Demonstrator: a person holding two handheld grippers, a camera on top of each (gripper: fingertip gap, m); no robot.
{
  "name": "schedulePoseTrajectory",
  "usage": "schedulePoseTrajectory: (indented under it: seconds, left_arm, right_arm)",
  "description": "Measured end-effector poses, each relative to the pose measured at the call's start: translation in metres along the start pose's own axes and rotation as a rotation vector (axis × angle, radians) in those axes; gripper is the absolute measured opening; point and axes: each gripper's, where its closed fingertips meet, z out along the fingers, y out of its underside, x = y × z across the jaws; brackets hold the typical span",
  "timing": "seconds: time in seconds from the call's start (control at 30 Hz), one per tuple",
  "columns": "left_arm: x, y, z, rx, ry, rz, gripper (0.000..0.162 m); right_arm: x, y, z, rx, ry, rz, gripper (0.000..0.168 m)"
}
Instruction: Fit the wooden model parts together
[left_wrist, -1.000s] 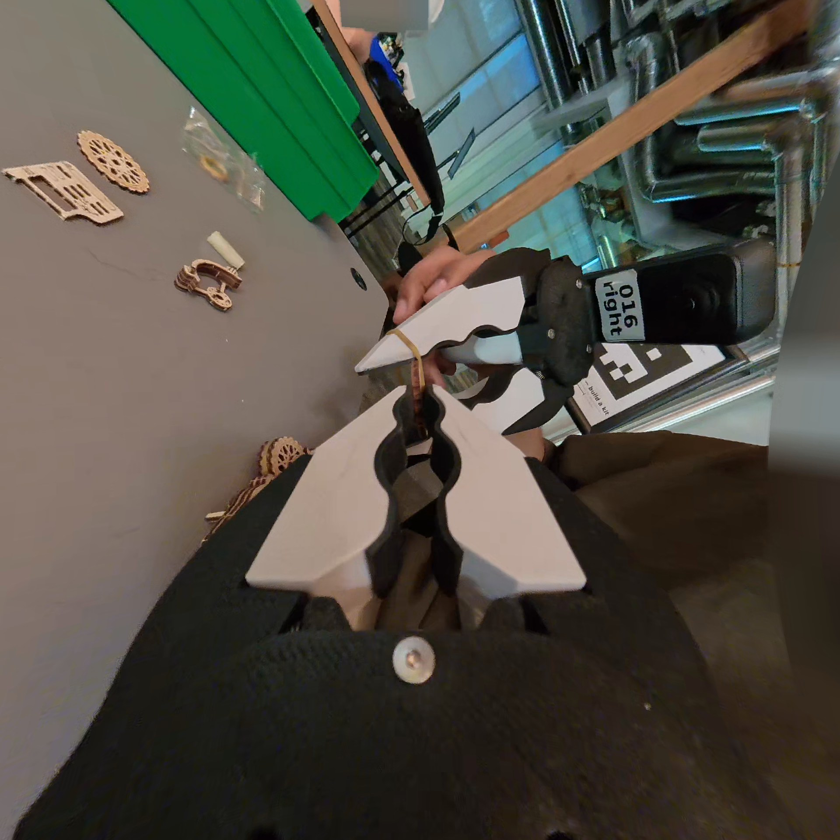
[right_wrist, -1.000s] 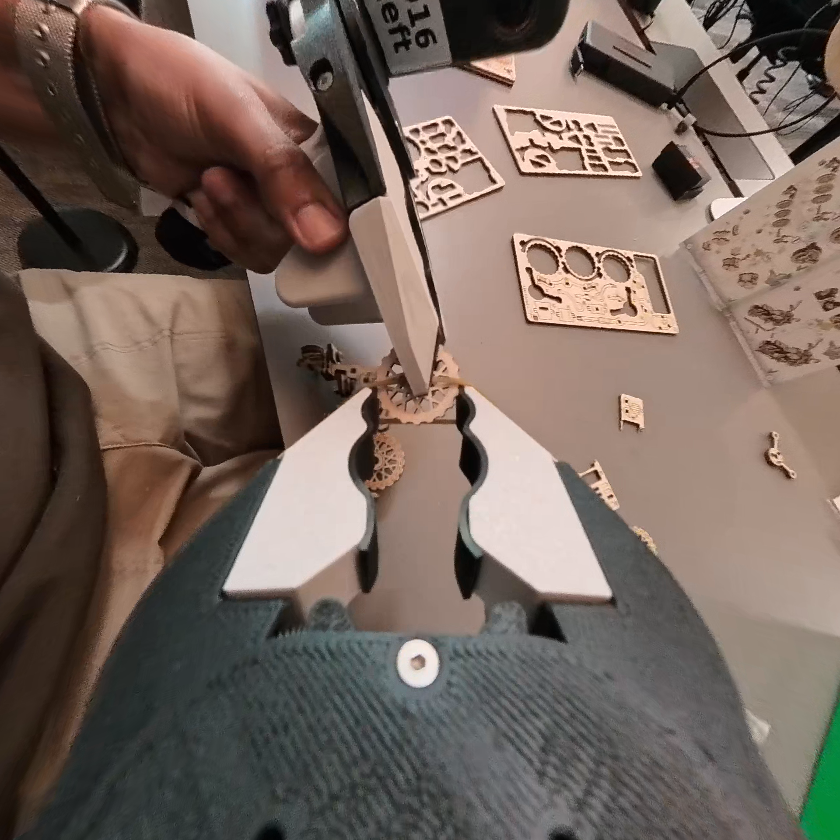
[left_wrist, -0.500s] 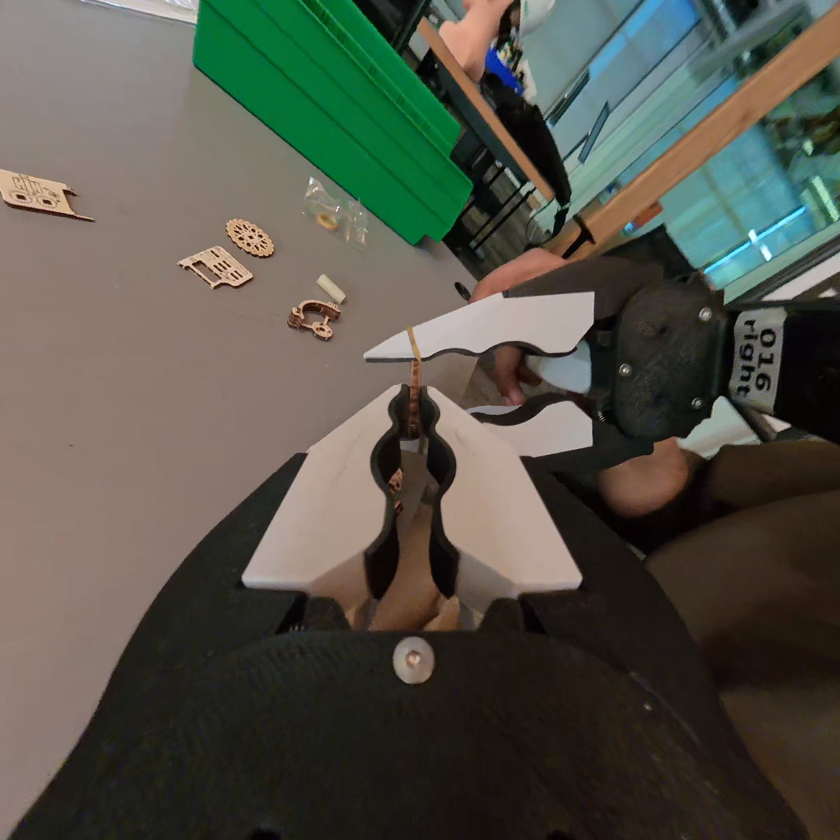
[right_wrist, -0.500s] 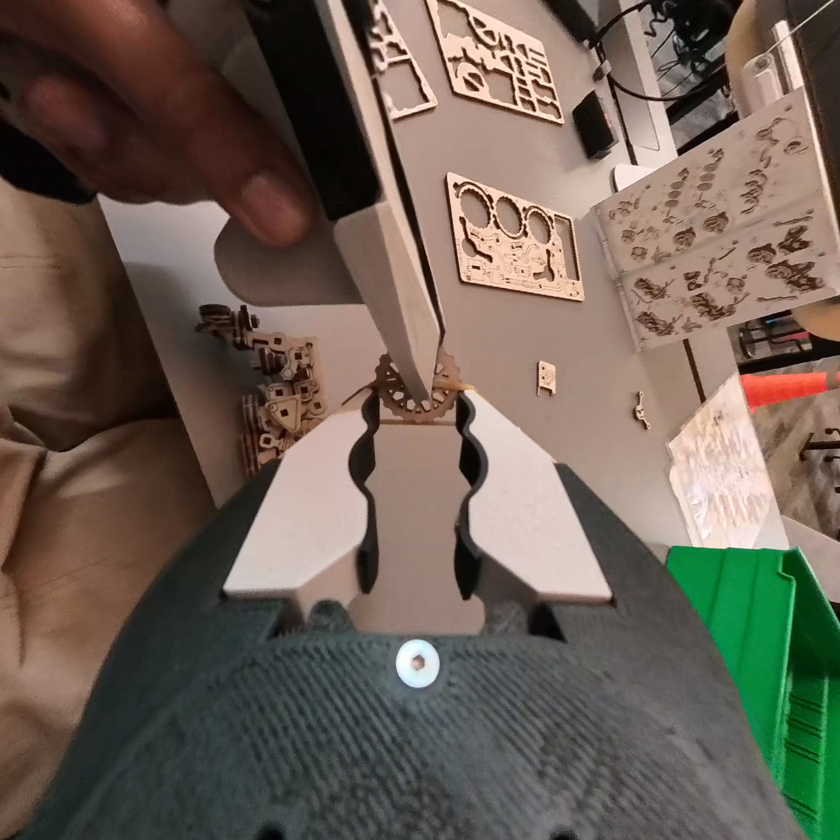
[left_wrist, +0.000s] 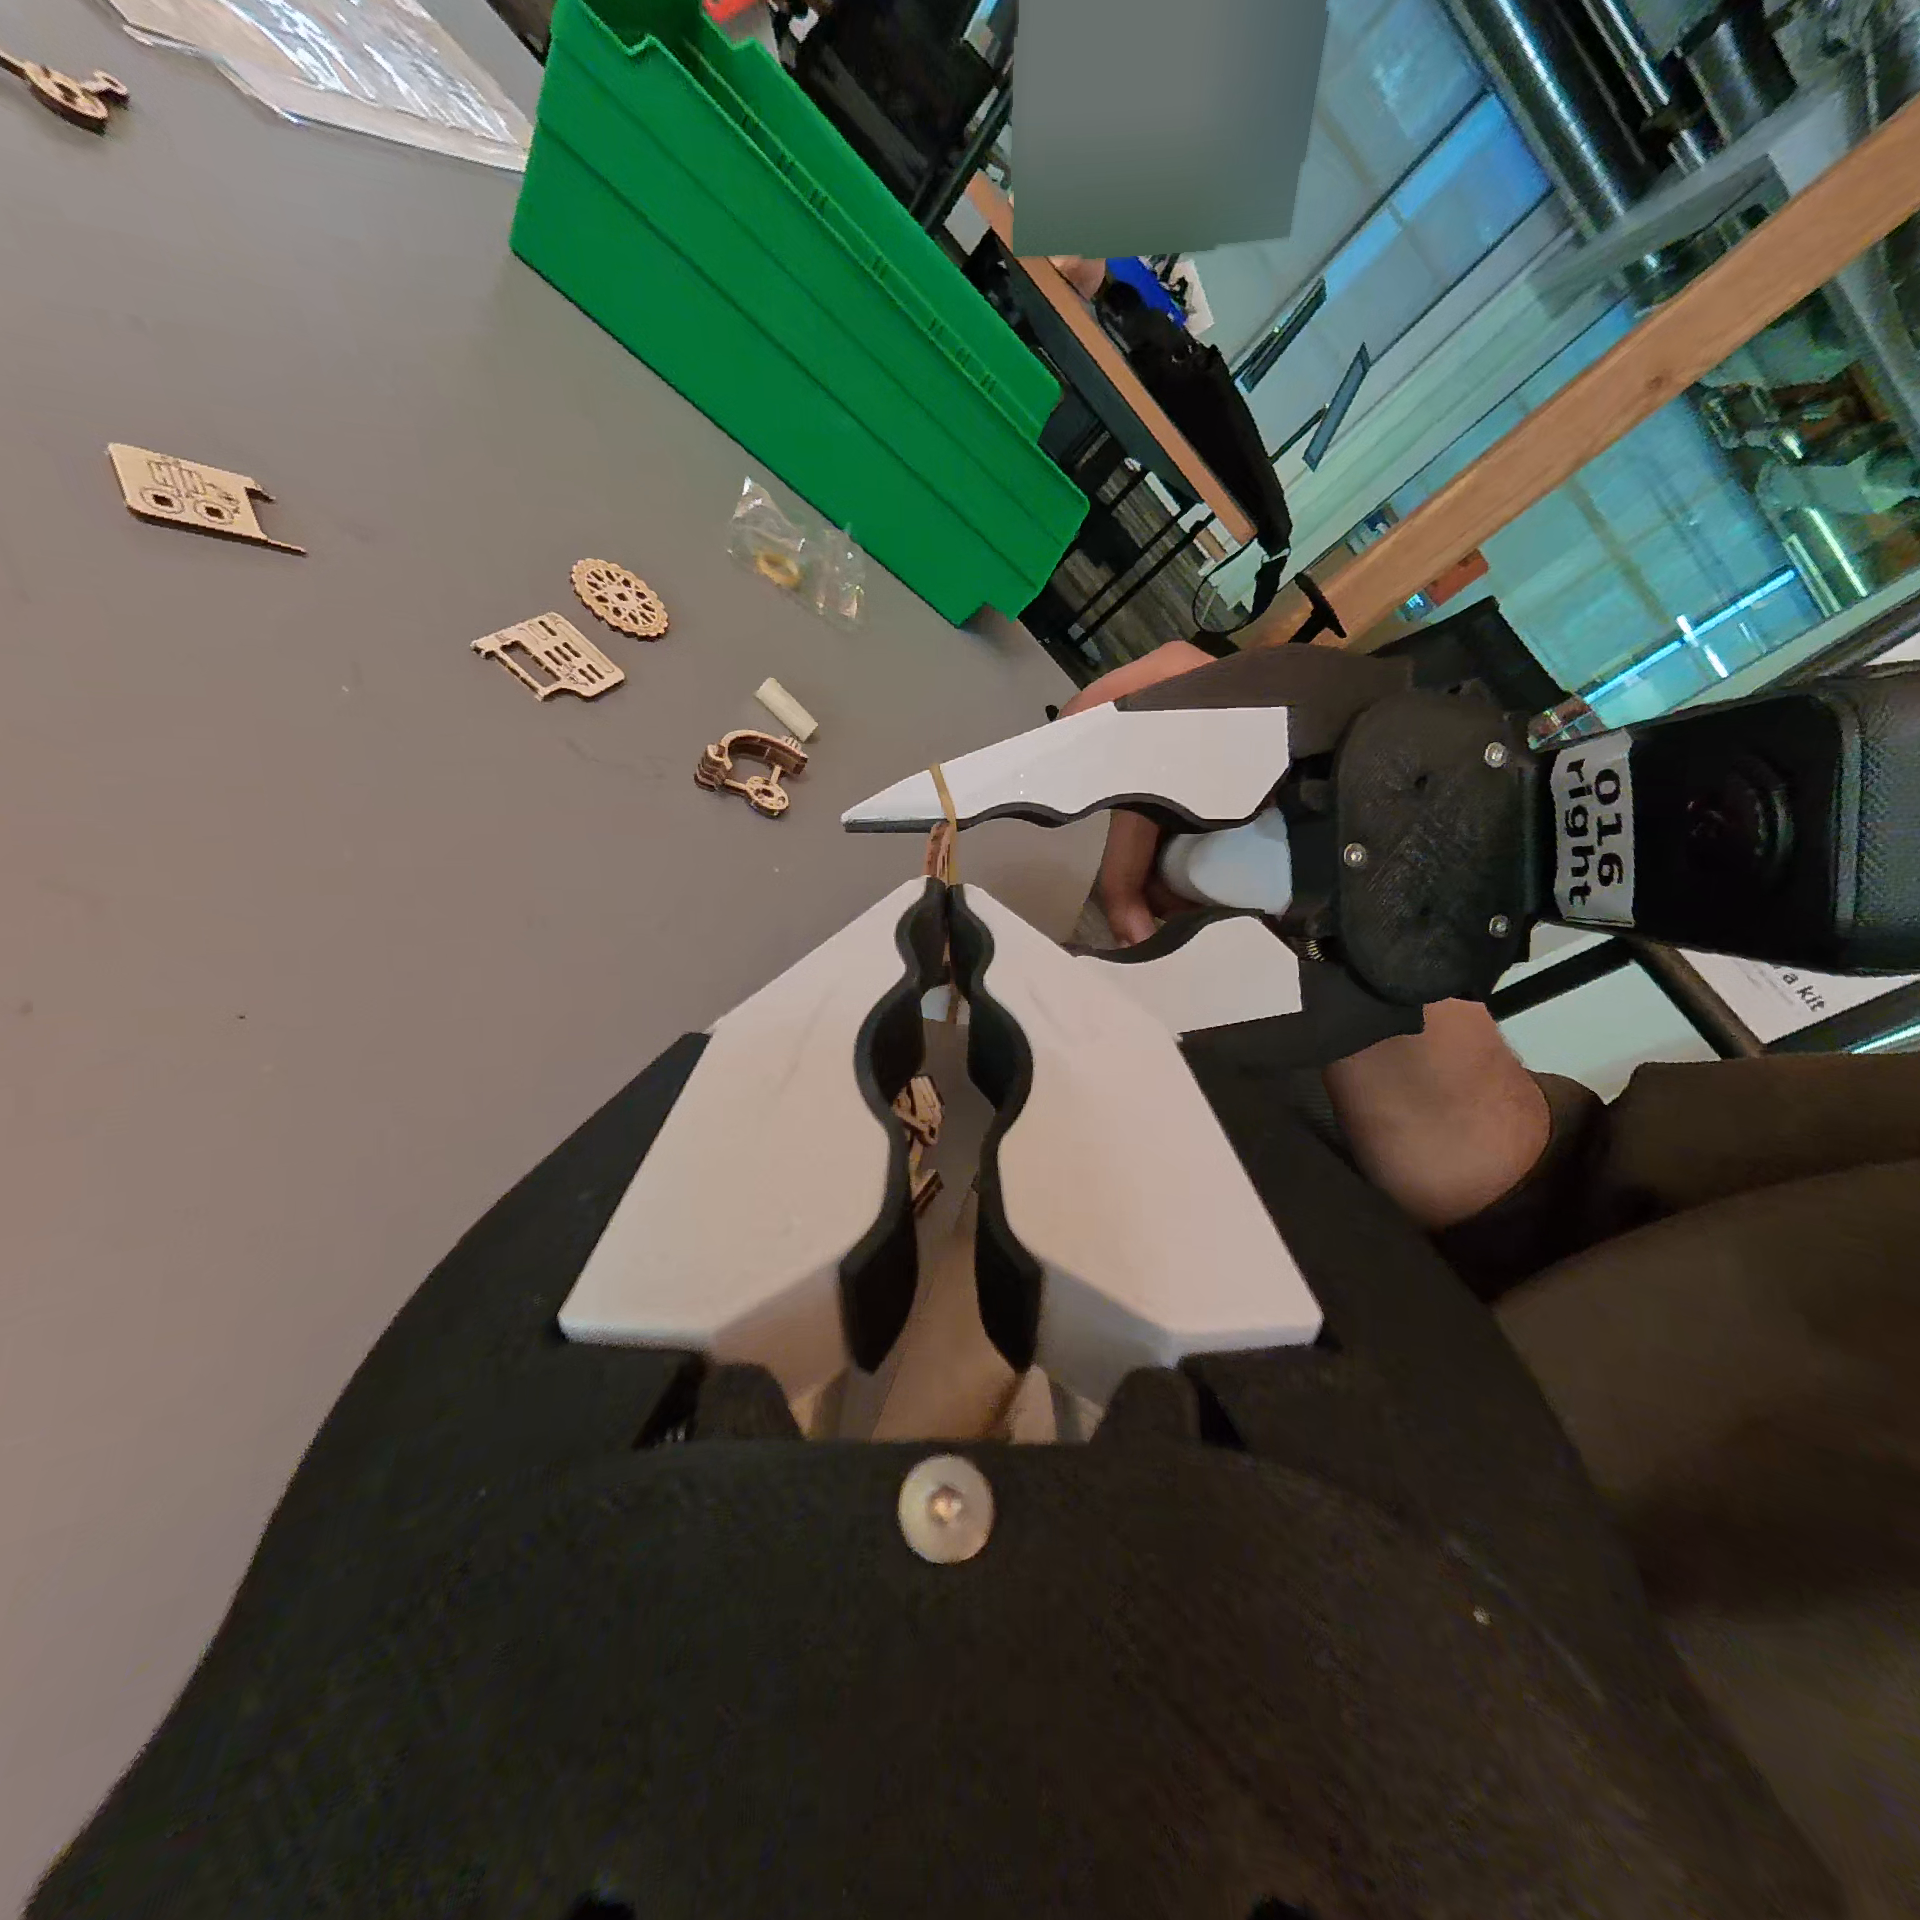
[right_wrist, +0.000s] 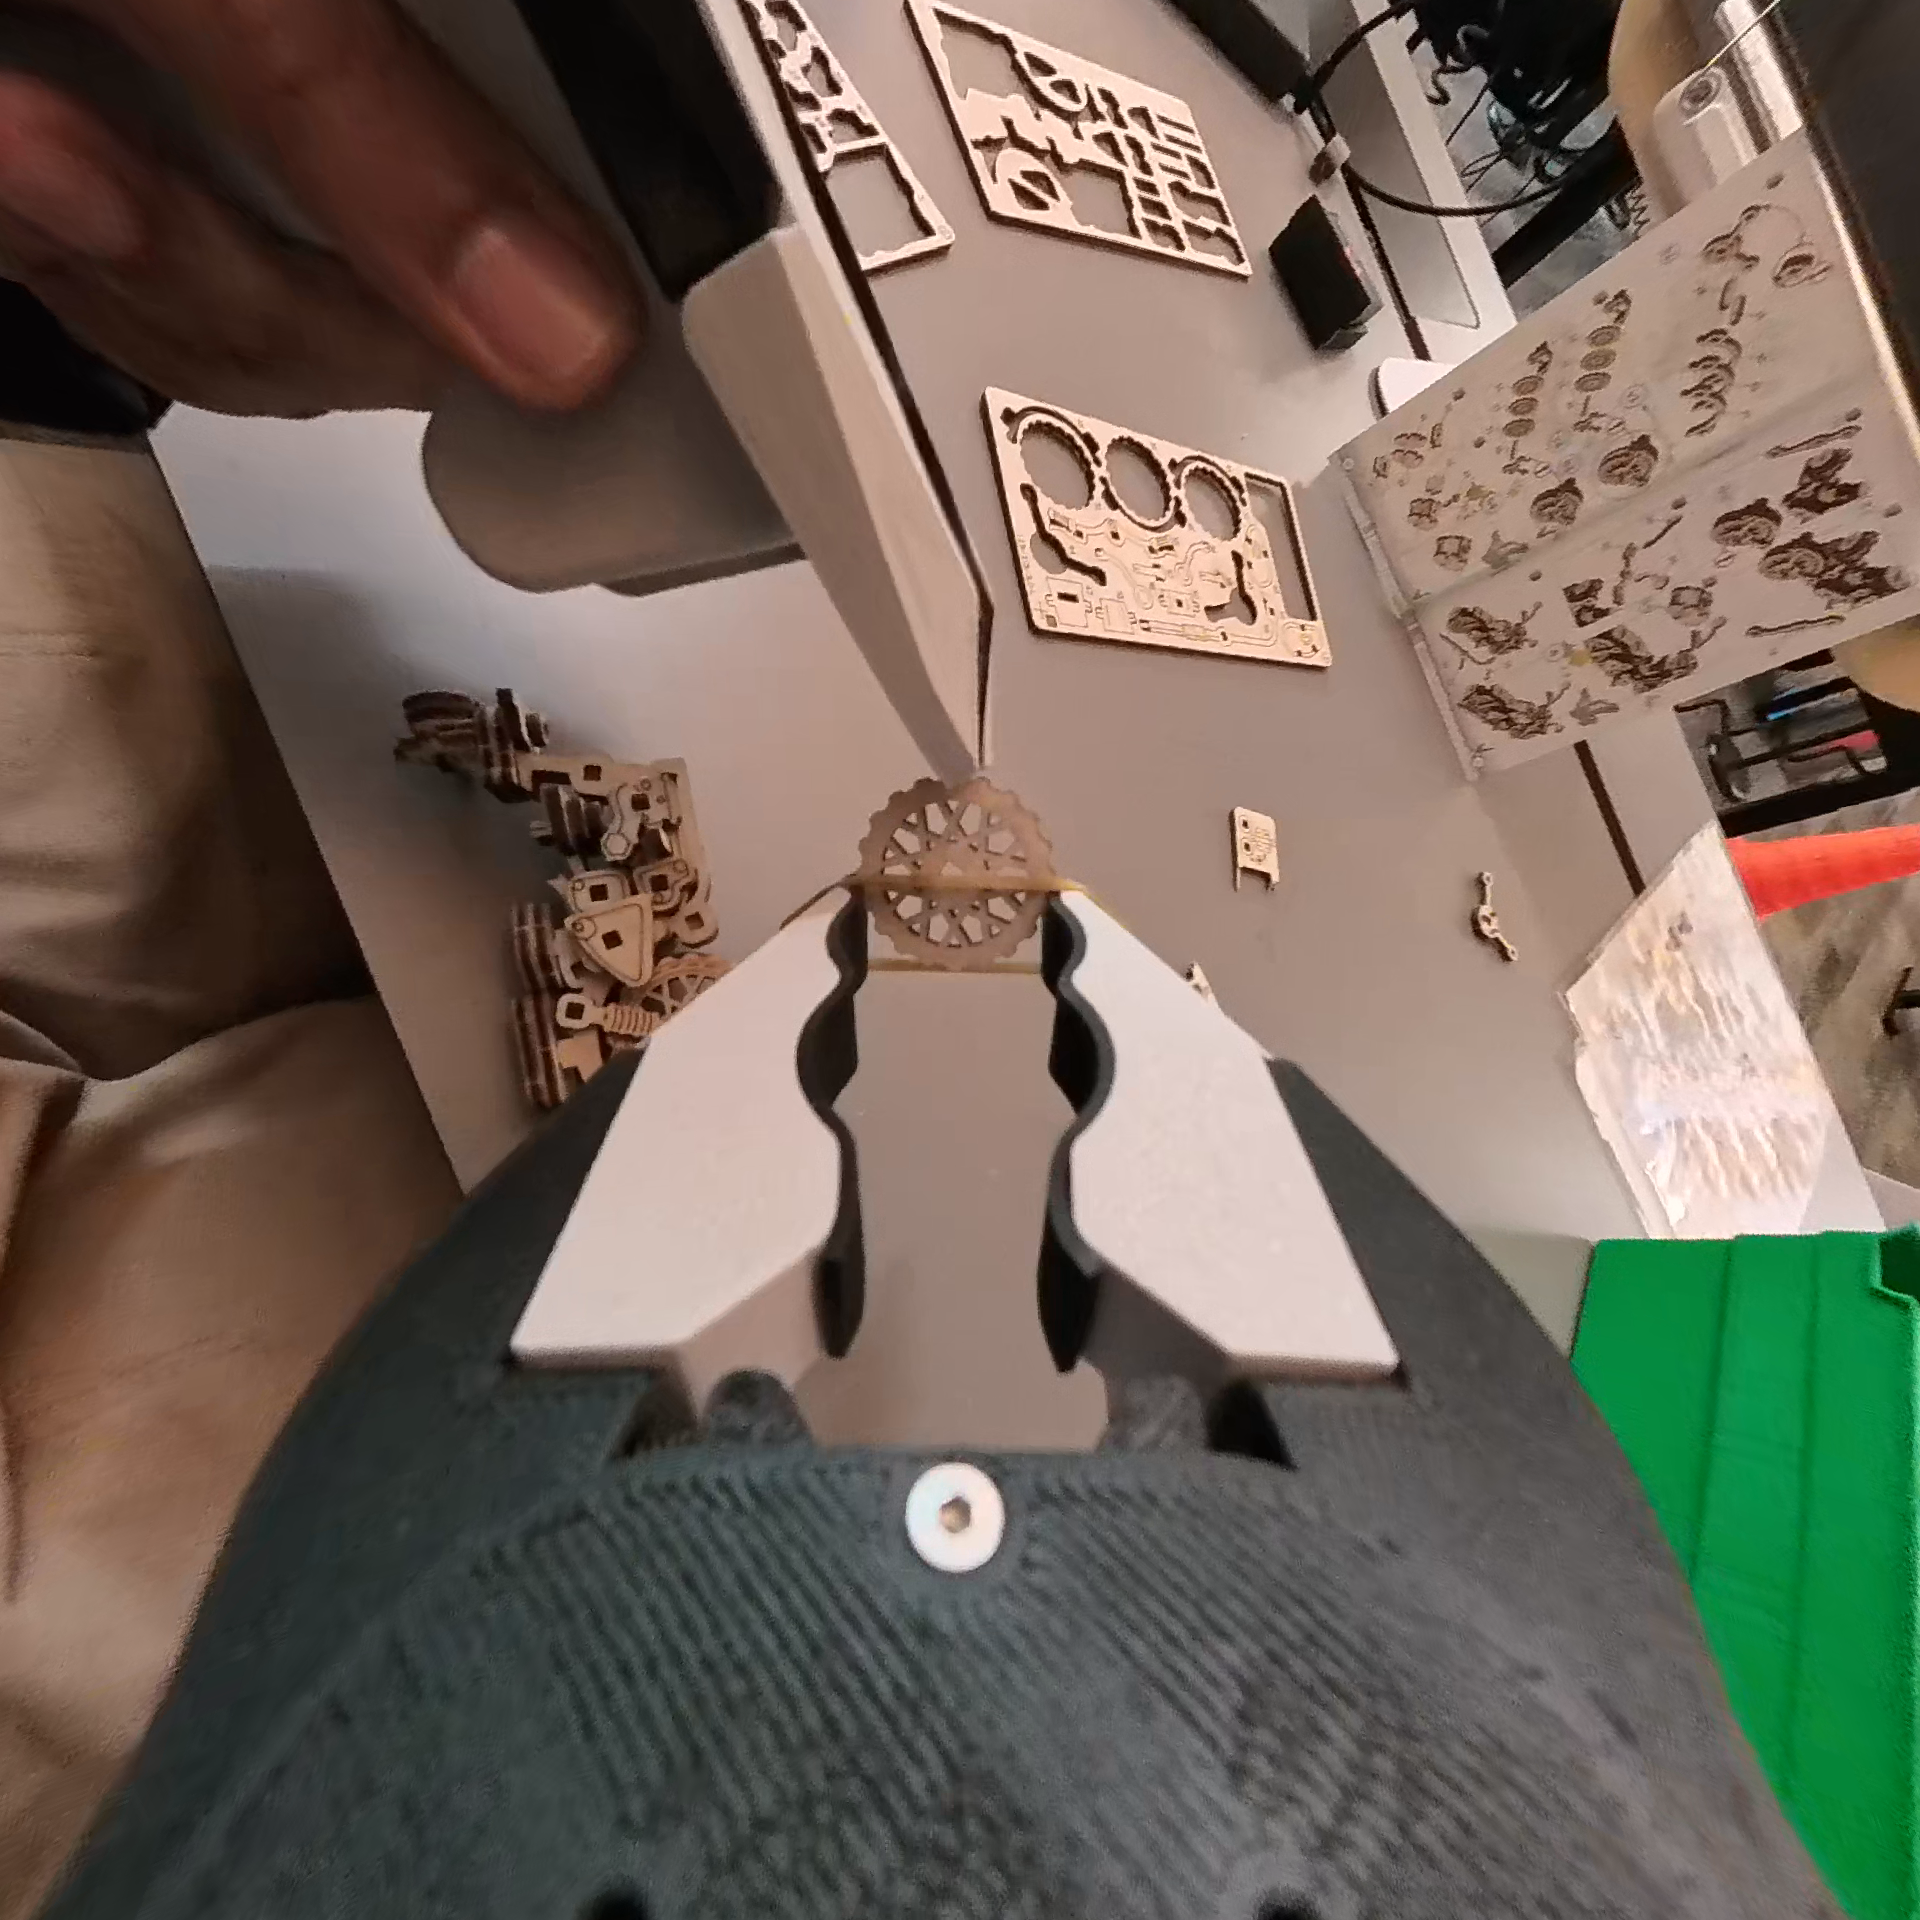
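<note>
Wooden toothed gear wheel (right_wrist: 958, 891) is sitting between the fingertips of the spread right gripper (right_wrist: 954, 914).
Left gripper (left_wrist: 943, 902), clenched, is pinching its top edge; a thin yellow rubber band (right_wrist: 940, 883) is crossing the right fingertips.

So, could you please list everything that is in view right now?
Gear: one, tan, pinched edge-on by left gripper.
Rubber band: one, yellowish, stretched across right gripper's fingers, over gear.
Model: one, tan, table edge.
Sheets: three, tan, far table.
Loose parts: several, tan, table.
Bin: one, green, table.
Table: grey.
Left gripper: shut.
Right gripper: open.
</note>
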Motion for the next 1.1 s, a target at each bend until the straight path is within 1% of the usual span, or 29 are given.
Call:
schedulePoseTrajectory:
  seconds: [0.17, 0.33, 0.43, 0.53, 0.57, 0.63, 0.7, 0.77, 0.8, 0.83, 0.97, 1.03, 1.1]
  left_arm:
    - [-0.003, -0.003, -0.002, 0.020, -0.004, 0.005, 0.000]
    - [-0.004, -0.003, -0.002, 0.027, -0.008, 0.008, 0.000]
    - [0.001, -0.009, -0.005, 0.064, 0.058, -0.037, 0.000]
    - [0.000, -0.016, -0.010, 0.116, 0.125, -0.140, 0.000]
    - [0.000, -0.019, -0.013, 0.141, 0.153, -0.168, 0.000]
    - [0.001, -0.025, -0.018, 0.177, 0.216, -0.241, 0.000]
    - [0.007, -0.028, -0.019, 0.188, 0.297, -0.319, 0.000]
    - [0.016, -0.029, -0.019, 0.196, 0.372, -0.373, 0.000]
    - [0.020, -0.031, -0.018, 0.211, 0.380, -0.364, 0.000]
    - [0.022, -0.031, -0.017, 0.225, 0.354, -0.311, 0.002]
    - [0.027, -0.031, -0.013, 0.239, 0.122, 0.053, 0.011]
    - [0.021, -0.034, -0.014, 0.258, 0.011, 0.186, 0.019]
    - [0.012, -0.035, -0.017, 0.264, -0.112, 0.318, 0.028]
  right_arm:
    - [0.004, -0.003, 0.000, 0.021, 0.030, 0.002, 0.033]
    - [0.010, -0.004, 0.000, 0.026, 0.108, -0.061, 0.033]
    - [0.012, -0.011, -0.002, 0.078, 0.121, -0.049, 0.033]
    - [0.015, -0.024, -0.009, 0.193, 0.129, -0.015, 0.033]
    - [0.016, -0.030, -0.014, 0.257, 0.126, 0.000, 0.033]
    - [0.018, -0.045, -0.028, 0.440, 0.094, 0.063, 0.032]
    - [0.021, -0.059, -0.048, 0.666, 0.007, 0.199, 0.032]
    - [0.037, -0.065, -0.067, 0.824, -0.111, 0.437, 0.032]
    - [0.045, -0.066, -0.074, 0.881, -0.183, 0.566, 0.032]
    - [0.056, -0.064, -0.078, 0.913, -0.237, 0.703, 0.032]
    - [0.079, -0.058, -0.075, 0.967, -0.415, 1.169, 0.032]
    - [0.079, -0.060, -0.069, 0.975, -0.576, 1.408, 0.031]
    - [0.071, -0.061, -0.057, 0.940, -0.752, 1.628, 0.032]
